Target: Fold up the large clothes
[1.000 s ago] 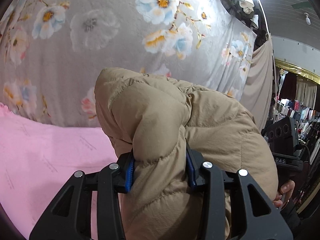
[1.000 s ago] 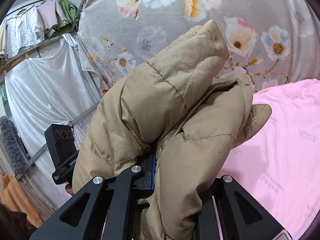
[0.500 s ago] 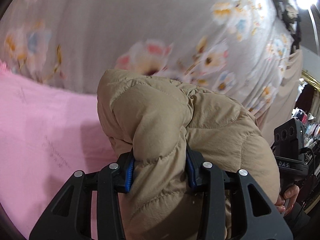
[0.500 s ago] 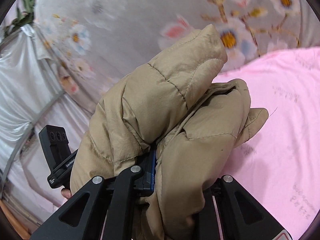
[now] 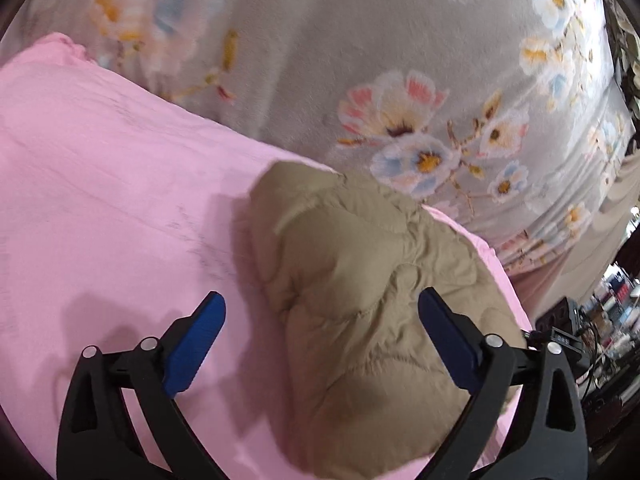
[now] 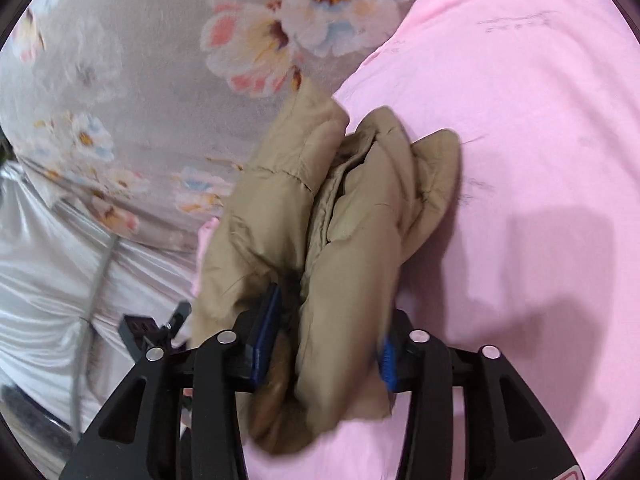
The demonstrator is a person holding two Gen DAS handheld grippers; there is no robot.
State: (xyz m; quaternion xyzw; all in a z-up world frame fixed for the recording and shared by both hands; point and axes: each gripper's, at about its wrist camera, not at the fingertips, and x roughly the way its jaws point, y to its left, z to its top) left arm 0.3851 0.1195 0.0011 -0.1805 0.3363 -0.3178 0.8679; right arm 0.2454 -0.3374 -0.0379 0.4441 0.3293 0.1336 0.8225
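A tan puffer jacket (image 5: pixel 360 280), bunched into a thick bundle, lies on the pink sheet (image 5: pixel 100 200). My left gripper (image 5: pixel 320 320) is opening and stands wide. Its left blue pad is over bare sheet and its right pad is at the jacket's top, with no squeeze. In the right wrist view the same jacket (image 6: pixel 352 240) runs forward from between the jaws of my right gripper (image 6: pixel 326 348). These jaws are also opening. A thick fold still sits between the pads, and a dark gap shows beside the left pad.
A grey floral cloth (image 5: pixel 360 40) hangs behind the pink surface (image 6: pixel 520 120). White satin fabric (image 6: pixel 40 280) drapes at the left of the right wrist view. Cluttered shelves and cables (image 5: pixel 608 320) lie far right. The pink sheet spreads wide to the left of the jacket.
Both grippers came down with the jacket from in front of the floral cloth onto the pink sheet. The left jaws let go and spread wide; the right jaws widened around the fold.
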